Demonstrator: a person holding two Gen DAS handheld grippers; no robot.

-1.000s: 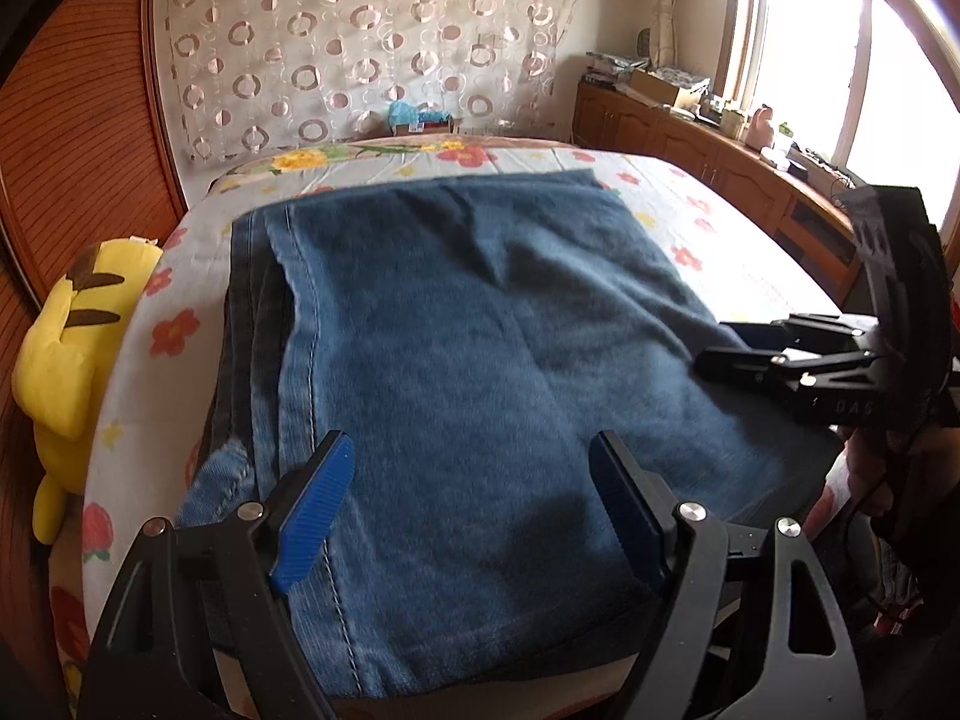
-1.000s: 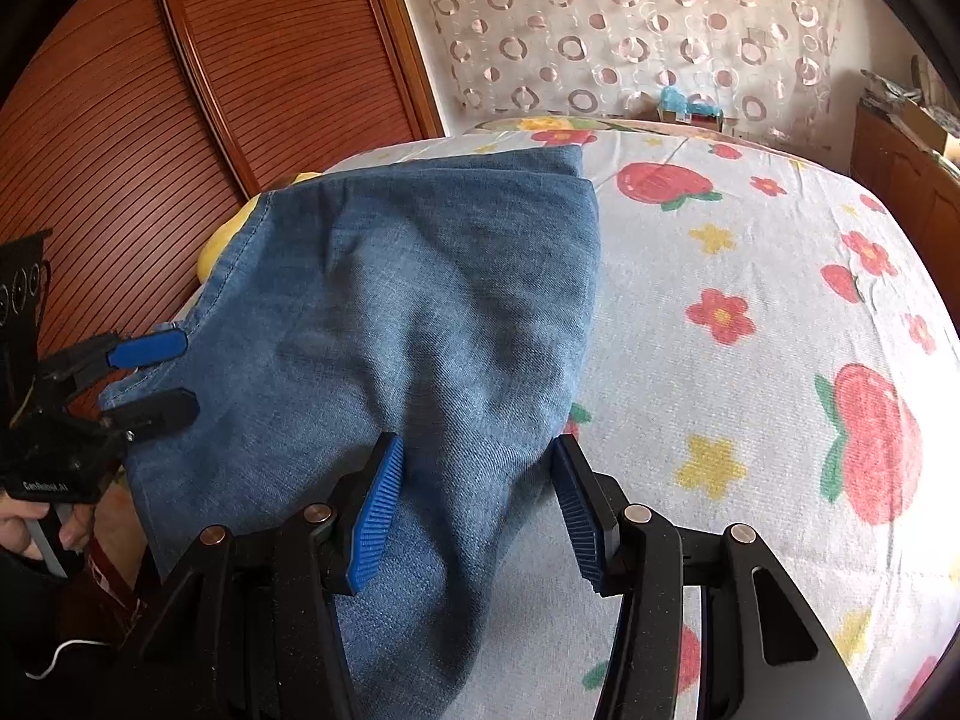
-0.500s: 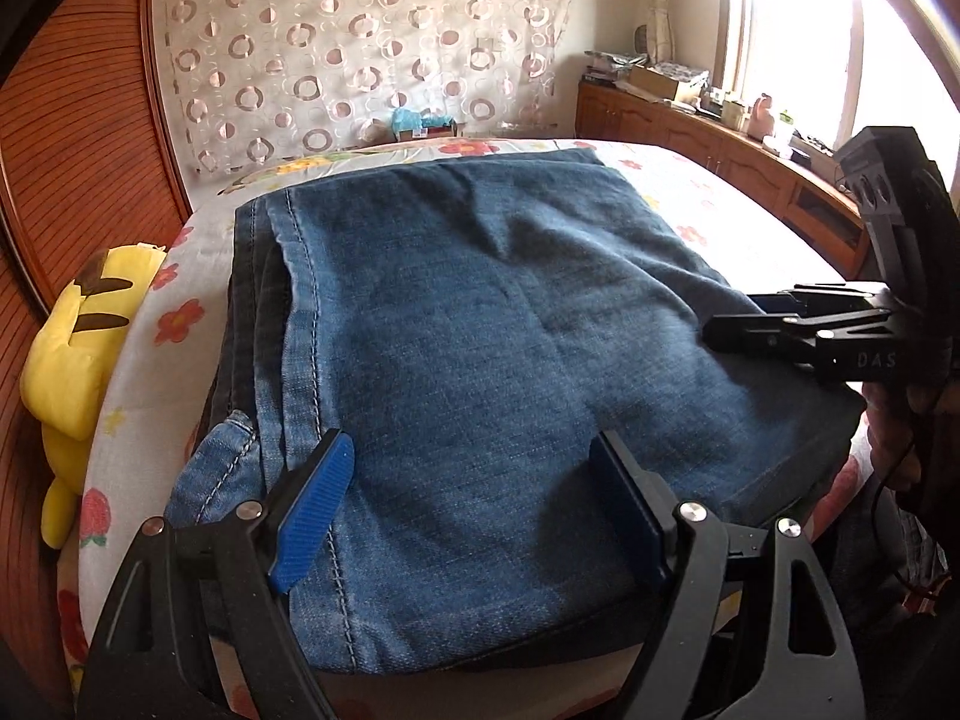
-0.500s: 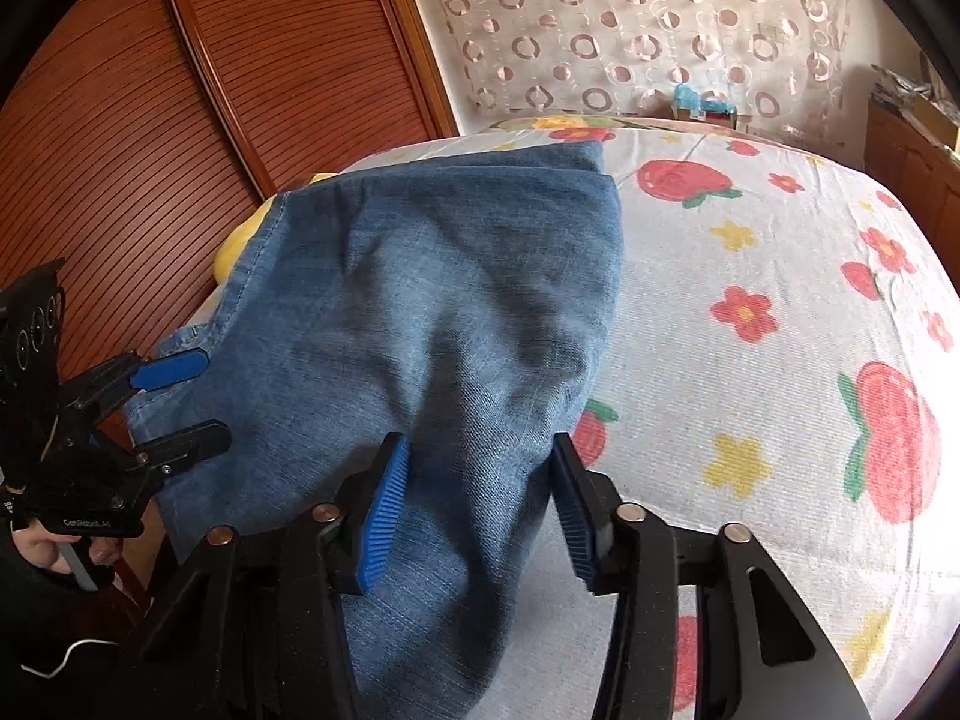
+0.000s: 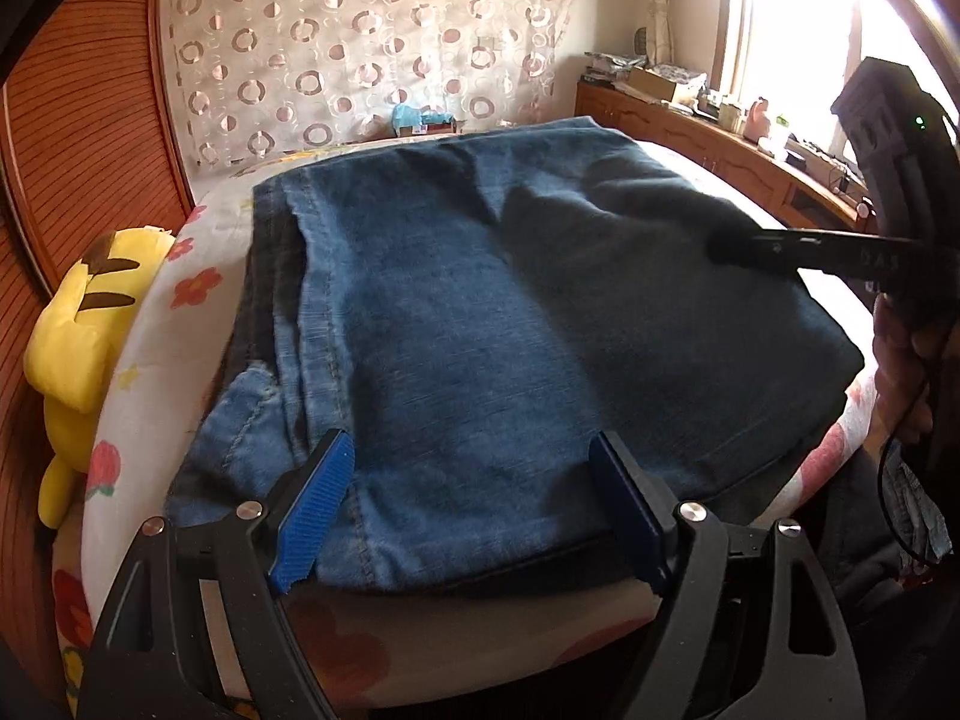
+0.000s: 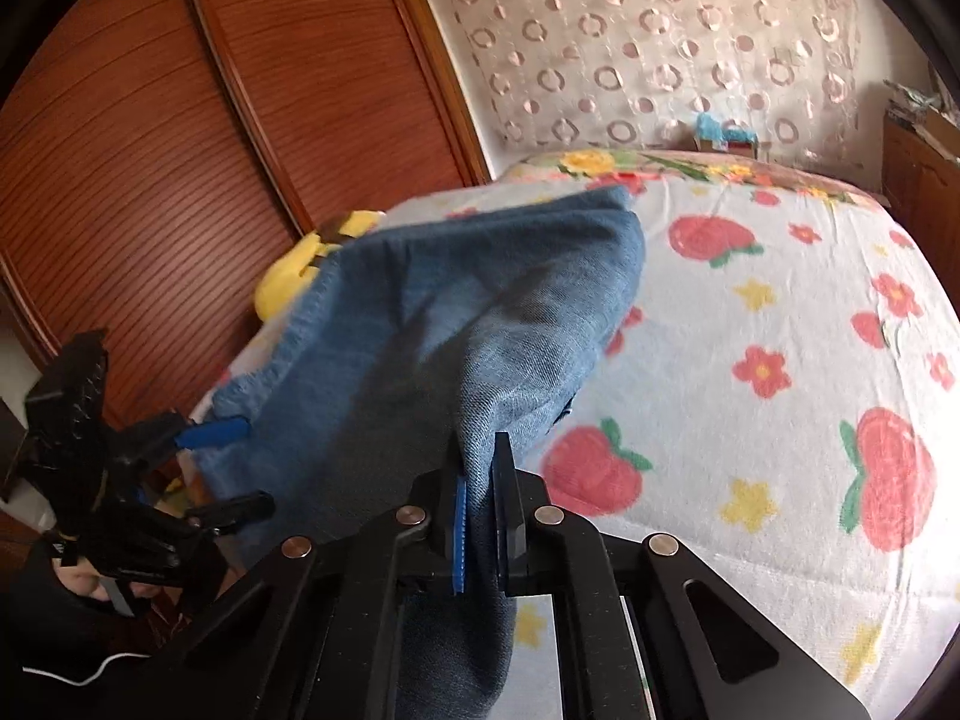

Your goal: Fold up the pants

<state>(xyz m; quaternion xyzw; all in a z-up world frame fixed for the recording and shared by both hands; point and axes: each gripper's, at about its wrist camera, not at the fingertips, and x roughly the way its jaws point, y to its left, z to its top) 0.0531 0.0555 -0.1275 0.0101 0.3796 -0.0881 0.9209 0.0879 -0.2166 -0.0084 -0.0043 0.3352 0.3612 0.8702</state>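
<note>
Folded pants (image 5: 510, 324) lie at the bed's (image 6: 780, 312) near-left edge; right gripper (image 6: 478, 531) pinches their right edge, left gripper (image 5: 474, 510) spread wide, holding nothing; bare bedspread rightward

A bed (image 6: 780, 312) with a white cover printed in red flowers and strawberries fills the room; ribbed reddish wooden panelling (image 6: 180, 150) runs along one side, and a pale curtain (image 5: 360, 54) with a ring pattern hangs behind it. A bright window (image 5: 798, 30) lights a low wooden cabinet (image 5: 720, 144) cluttered with small items
</note>
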